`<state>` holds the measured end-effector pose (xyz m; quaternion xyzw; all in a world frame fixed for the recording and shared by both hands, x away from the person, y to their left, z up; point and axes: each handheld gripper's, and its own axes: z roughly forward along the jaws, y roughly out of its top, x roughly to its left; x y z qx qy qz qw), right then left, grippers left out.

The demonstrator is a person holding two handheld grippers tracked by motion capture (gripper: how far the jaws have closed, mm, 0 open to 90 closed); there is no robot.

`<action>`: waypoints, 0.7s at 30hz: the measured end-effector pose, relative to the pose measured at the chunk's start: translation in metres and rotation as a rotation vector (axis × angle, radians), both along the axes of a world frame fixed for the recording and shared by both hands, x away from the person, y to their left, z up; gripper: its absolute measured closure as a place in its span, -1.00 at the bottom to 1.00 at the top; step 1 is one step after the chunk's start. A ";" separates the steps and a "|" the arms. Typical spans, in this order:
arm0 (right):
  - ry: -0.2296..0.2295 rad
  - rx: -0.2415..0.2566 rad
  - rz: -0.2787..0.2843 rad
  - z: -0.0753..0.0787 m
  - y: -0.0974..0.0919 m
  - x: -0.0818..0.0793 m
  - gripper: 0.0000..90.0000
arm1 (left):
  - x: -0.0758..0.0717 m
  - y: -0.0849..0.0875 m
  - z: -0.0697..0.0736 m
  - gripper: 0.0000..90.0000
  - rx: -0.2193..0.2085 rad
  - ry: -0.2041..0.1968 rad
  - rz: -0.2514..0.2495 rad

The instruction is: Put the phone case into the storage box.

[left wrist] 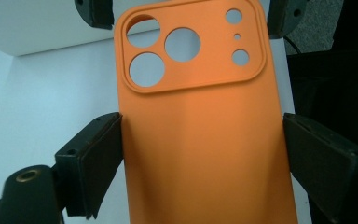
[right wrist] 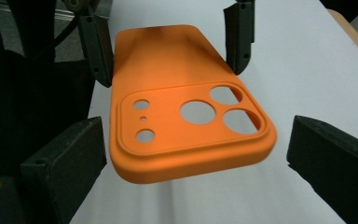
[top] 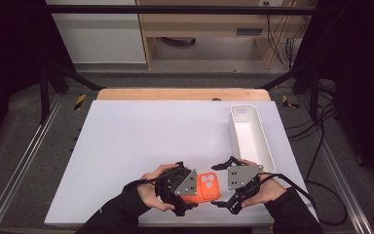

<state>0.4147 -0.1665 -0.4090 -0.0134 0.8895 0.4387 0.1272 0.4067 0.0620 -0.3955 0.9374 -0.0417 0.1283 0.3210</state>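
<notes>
Two sets of tongs meet over one orange phone case (top: 205,187) near our edge of the white tabletop (top: 165,131). Our left tongs (left wrist: 203,154) pinch the case across its plain lower half, holding it lifted and level so the camera end sticks out free. Our right tongs (right wrist: 196,158) stand spread on either side of that end, not yet pressing it, placed, we judge, to take it. Nearby to the right waits a white bin (top: 251,134).
</notes>
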 end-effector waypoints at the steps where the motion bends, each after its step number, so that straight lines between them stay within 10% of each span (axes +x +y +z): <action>1: 0.005 0.000 0.005 0.000 0.000 0.000 -0.89 | 0.000 0.000 0.000 -0.70 -0.004 -0.003 -0.001; 21: 0.059 0.042 0.071 -0.008 0.006 0.006 -0.79 | -0.002 -0.002 0.002 -0.70 -0.029 0.005 -0.020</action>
